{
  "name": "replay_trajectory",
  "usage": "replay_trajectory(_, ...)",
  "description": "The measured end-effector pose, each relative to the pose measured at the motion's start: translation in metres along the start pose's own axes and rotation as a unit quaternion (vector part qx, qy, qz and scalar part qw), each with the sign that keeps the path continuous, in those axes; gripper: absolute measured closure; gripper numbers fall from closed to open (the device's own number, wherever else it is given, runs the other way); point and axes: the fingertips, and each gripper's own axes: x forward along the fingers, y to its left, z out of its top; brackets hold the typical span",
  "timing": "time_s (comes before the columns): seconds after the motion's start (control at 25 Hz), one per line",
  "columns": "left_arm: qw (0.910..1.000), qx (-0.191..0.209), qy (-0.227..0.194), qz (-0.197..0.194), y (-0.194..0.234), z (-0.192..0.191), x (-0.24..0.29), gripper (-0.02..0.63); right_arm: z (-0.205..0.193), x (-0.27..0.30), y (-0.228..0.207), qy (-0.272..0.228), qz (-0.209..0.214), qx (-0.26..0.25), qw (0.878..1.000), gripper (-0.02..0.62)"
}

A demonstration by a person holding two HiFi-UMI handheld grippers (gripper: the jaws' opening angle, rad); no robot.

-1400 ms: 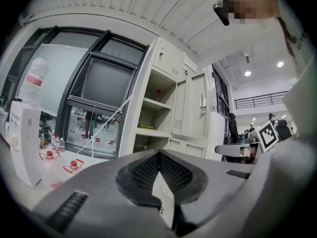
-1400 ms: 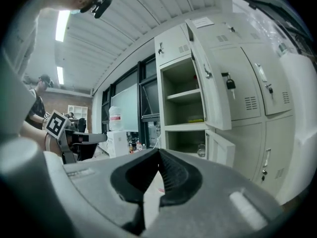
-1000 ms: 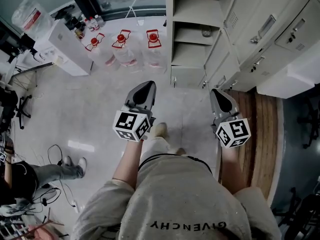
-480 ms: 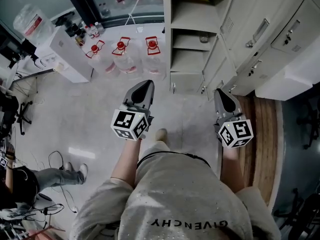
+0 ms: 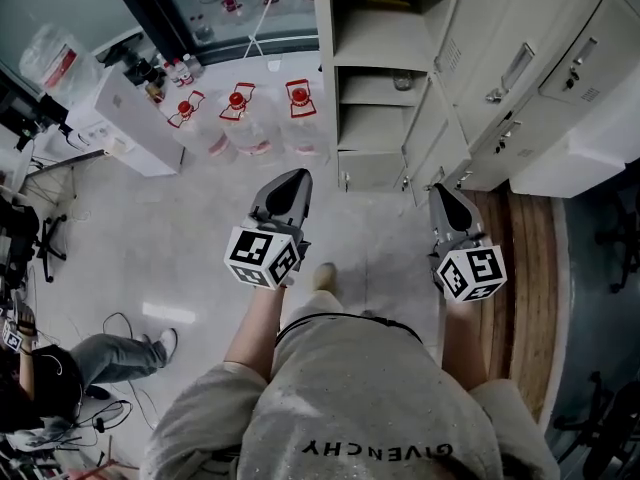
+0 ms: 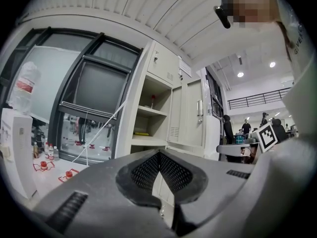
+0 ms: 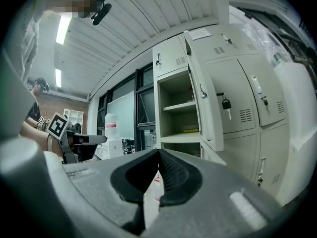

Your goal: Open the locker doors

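**A:** What is shown, from the biggest thing down?

**B:** A bank of pale metal lockers [image 5: 560, 78] is seen ahead of both claws, well apart from them. Its closed doors are found ahead and to the right of the right claw [image 5: 437, 190].

**A:** Is any part opened?

**B:** One column [image 5: 372, 43] is seen open, ahead and between the two claws, with shelves laid bare inside. In the right gripper view its upper door [image 7: 202, 100] is swung outward, ahead and slightly right of the right claw.

**A:** What is set on the floor?

**B:** Three clear water jugs [image 5: 250, 128] with red caps are lined up ahead and to the left of the left claw [image 5: 297, 175], beside the open column.

**A:** How are the claws held?

**B:** Both are pointed level toward the lockers. The left claw's tips are pressed together with nothing pinched, and the right claw's tips are pressed together likewise. No locker is touched.

**A:** Anything smaller?

**B:** A padlock [image 7: 226, 104] is hung on a closed door, ahead and right of the right claw, just beyond the swung door.
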Motion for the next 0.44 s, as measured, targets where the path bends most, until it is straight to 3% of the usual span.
replay_trajectory(0.44, 1.0000, -0.007, 0.005, 0.004, 0.013, -0.002, 0.008, 0.607, -0.010, 0.007, -0.009, 0.009, -0.012, 0.022, 1.000, 0.597)
